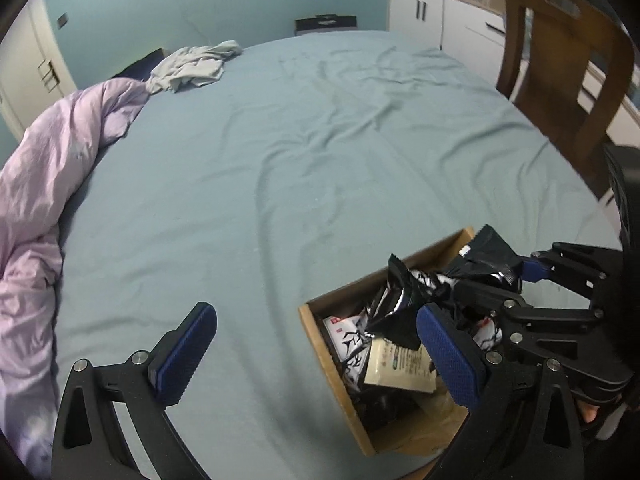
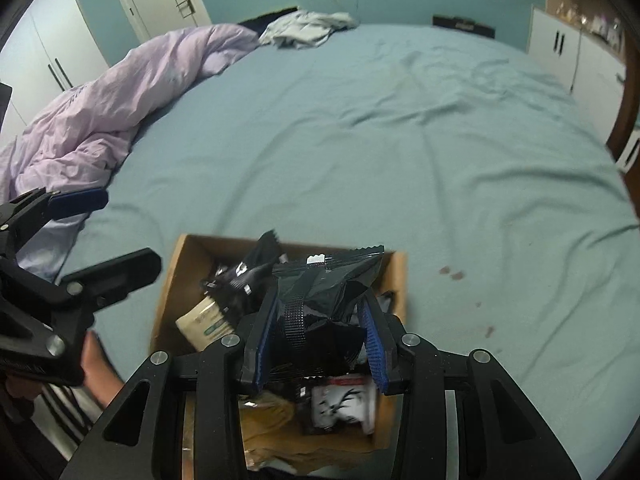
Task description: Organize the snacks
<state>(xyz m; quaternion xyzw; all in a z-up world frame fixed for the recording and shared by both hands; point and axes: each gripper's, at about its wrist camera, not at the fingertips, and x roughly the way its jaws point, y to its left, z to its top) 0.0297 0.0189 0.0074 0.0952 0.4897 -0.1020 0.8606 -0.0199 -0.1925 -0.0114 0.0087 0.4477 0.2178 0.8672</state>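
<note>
An open cardboard box (image 1: pixel 329 372) lies on the blue bed sheet and holds several snack packets: a black one (image 1: pixel 396 300), a beige one (image 1: pixel 400 368) and a white-and-black one (image 1: pixel 348 340). My left gripper (image 1: pixel 316 356) stands wide open with nothing between its blue pads; its right finger hangs over the box's left part. My right gripper (image 2: pixel 320 340) is shut on a crinkled black snack packet (image 2: pixel 320 292), held above the box (image 2: pixel 176 276). In the left wrist view the right gripper (image 1: pixel 508 276) comes in from the right with that packet (image 1: pixel 488 252). The left gripper (image 2: pixel 104 236) shows at the left edge.
A purple duvet (image 1: pixel 44 184) is bunched along the bed's left side, with a grey garment (image 1: pixel 192 66) at the far end. A wooden chair (image 1: pixel 560 64) and white cabinets (image 1: pixel 424 12) stand to the right. Small dark stains (image 2: pixel 452 272) mark the sheet right of the box.
</note>
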